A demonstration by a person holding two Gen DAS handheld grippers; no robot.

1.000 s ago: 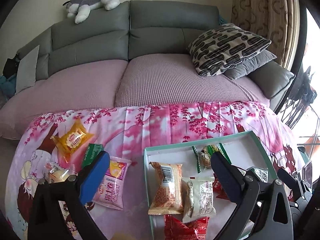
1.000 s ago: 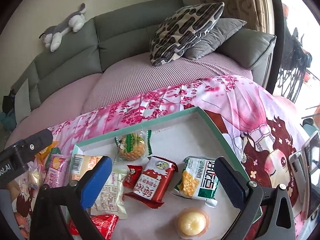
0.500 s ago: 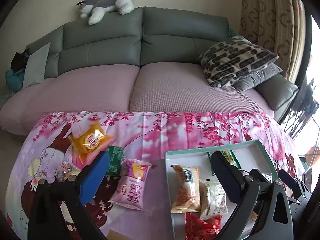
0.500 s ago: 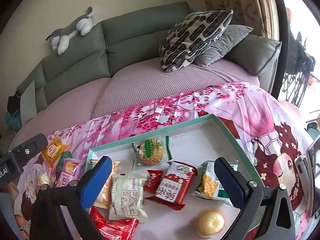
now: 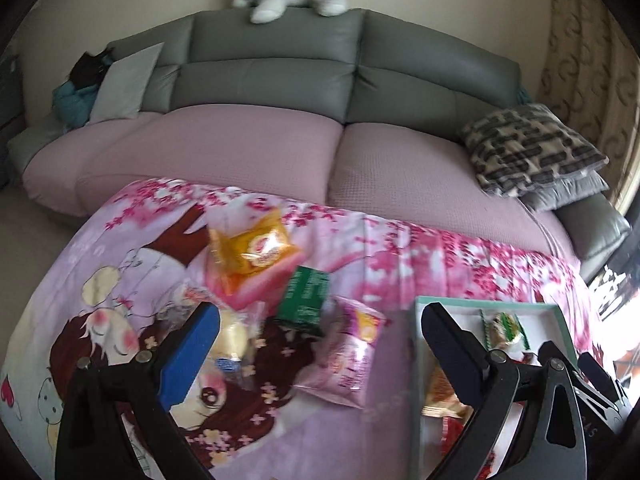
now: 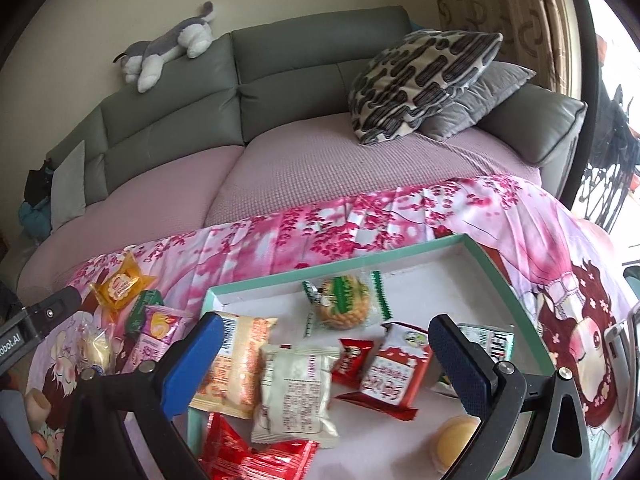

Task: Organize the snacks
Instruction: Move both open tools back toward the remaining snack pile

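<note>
The teal-rimmed tray [image 6: 506,276] fills the right wrist view from about 12 to 6 o'clock and already holds most of the snacks: a peach-coloured long packet [image 6: 236,360] at its 9 o'clock edge, a white wrapped cake [image 6: 298,388], a red foil packet [image 6: 256,458] at 6 o'clock, a red-and-white packet [image 6: 394,372], a green-striped round biscuit [image 6: 344,300] near 12 o'clock, a small dark-red sachet [image 6: 354,358] and a round yellow bun [image 6: 456,442] at 5 o'clock.

Outside it, on the pink cartoon cloth [image 5: 400,248], four snacks lie loose. In the left wrist view: an orange packet [image 5: 256,252] at 11 o'clock, a pink pouch [image 5: 352,356] at centre, a green box [image 5: 306,294] between them, and a clear-wrapped pale bun [image 5: 236,340] at 8 o'clock.

By my reading, the job is well past halfway, with those four left.

The left gripper [image 5: 320,344] hovers over the loose group, jaws spread wide and holding nothing. The right gripper [image 6: 324,352] hangs above the tray, likewise spread and empty.
</note>
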